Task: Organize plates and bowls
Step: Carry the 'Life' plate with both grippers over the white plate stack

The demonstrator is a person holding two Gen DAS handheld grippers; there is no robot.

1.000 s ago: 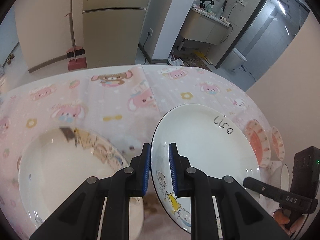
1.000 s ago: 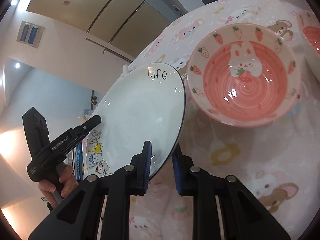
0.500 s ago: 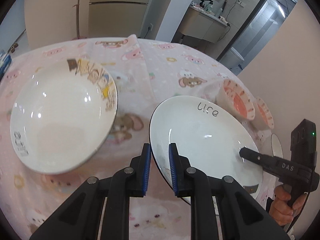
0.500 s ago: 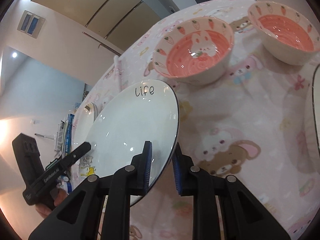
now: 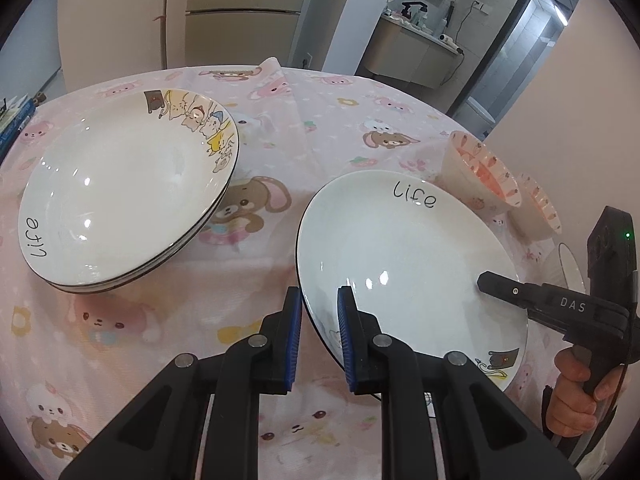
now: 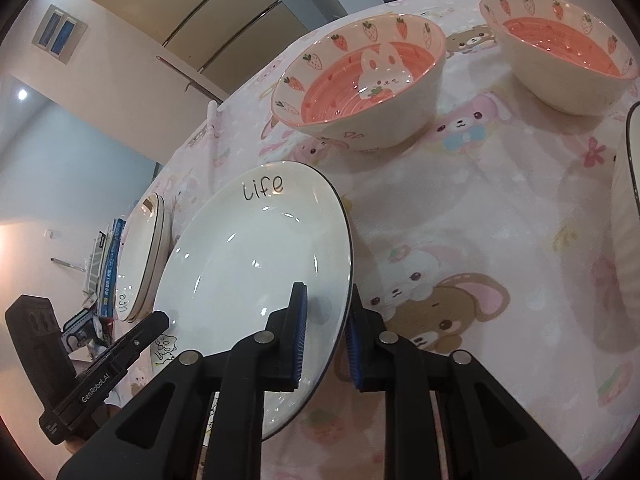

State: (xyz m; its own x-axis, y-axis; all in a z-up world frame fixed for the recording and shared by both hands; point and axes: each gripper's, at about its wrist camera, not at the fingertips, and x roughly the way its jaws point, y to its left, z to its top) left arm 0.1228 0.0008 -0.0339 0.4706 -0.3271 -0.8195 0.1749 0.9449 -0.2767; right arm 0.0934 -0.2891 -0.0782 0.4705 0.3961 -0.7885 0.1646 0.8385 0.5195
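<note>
A white plate (image 5: 404,256) marked "life" is held over the pink tablecloth by both grippers. My left gripper (image 5: 319,322) is shut on its near left rim. My right gripper (image 6: 326,320) is shut on the opposite rim of the same plate (image 6: 248,264), and it shows at the right of the left wrist view (image 5: 520,294). A stack of matching white plates (image 5: 120,192) sits on the table to the left, also seen edge-on in the right wrist view (image 6: 146,252). Two pink rabbit bowls (image 6: 360,80) (image 6: 568,64) stand on the far side.
Part of another dark-rimmed white dish (image 6: 628,168) shows at the right edge. Books (image 6: 106,272) lie at the table's far left edge. The pink cartoon tablecloth (image 5: 304,128) covers the round table. A cabinet and a bathroom doorway stand behind.
The held plate has moved nearer me and to the right of the stack, and sits lower and flatter. The pink bowls now lie further off. Both grippers keep their hold.
</note>
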